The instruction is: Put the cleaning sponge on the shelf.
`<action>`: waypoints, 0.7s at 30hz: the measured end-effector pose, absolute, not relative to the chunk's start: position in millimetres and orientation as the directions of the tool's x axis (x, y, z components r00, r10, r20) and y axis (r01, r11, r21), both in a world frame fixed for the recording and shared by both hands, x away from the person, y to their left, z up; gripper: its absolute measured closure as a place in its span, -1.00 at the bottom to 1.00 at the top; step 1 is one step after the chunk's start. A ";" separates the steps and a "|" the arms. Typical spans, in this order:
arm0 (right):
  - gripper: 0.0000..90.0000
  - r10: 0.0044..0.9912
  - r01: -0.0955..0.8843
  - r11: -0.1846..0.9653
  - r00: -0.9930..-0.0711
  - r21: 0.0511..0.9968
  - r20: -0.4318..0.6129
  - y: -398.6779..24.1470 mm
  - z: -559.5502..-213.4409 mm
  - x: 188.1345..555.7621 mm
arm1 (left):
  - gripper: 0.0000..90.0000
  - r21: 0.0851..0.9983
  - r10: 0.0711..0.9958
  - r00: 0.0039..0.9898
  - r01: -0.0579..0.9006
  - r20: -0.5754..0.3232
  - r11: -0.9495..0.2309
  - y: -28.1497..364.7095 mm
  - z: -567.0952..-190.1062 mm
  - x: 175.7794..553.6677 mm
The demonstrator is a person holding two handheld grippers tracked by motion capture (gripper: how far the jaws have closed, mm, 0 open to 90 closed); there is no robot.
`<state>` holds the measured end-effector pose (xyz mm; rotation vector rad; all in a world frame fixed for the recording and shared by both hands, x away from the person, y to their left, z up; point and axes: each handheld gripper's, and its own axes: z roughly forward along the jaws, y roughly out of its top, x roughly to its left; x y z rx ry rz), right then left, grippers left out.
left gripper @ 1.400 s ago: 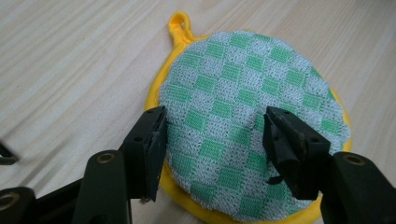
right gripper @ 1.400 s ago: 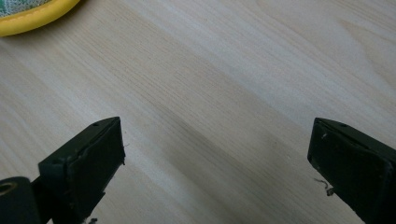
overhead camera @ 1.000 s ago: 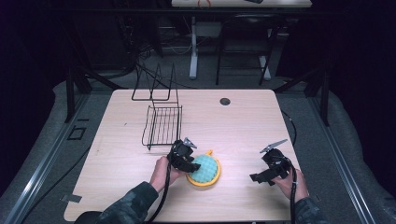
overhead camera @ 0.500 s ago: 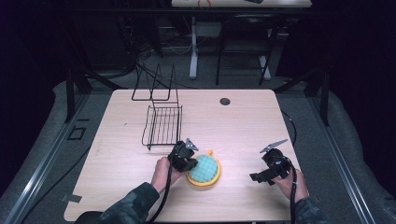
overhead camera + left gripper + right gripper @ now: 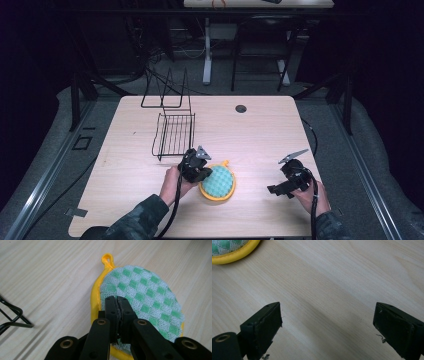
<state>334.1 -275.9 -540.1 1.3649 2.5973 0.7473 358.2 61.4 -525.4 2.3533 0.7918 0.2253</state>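
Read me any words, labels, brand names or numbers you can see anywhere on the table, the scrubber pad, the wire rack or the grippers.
None can be read.
The green-checked scrubber pad with its yellow rim carries a woven pattern, no label.
The wooden table, the black wire rack, the left gripper and the right gripper bear no print.

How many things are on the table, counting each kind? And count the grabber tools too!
Round green-and-yellow pot holder: 1
Black wire rack: 1
Black wire stand behind it: 1
Grabbers: 2, the left gripper and the right gripper
Total: 5
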 end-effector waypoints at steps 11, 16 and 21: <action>-0.84 0.793 0.740 0.483 -0.596 0.469 0.124 -275.8 -539.8 334.1 | 0.97 0.682 0.594 0.804 0.447 -0.023 -0.579 73.3 -503.5 351.9; -0.84 0.797 0.741 0.478 -0.592 0.472 0.122 -276.0 -539.8 333.9 | 0.97 0.694 0.603 0.797 0.447 -0.023 -0.565 80.7 -497.3 350.9; -0.84 0.796 0.743 0.479 -0.592 0.468 0.124 -274.9 -540.0 333.9 | 0.97 0.715 0.609 0.793 0.423 0.005 -0.557 87.9 -488.4 347.1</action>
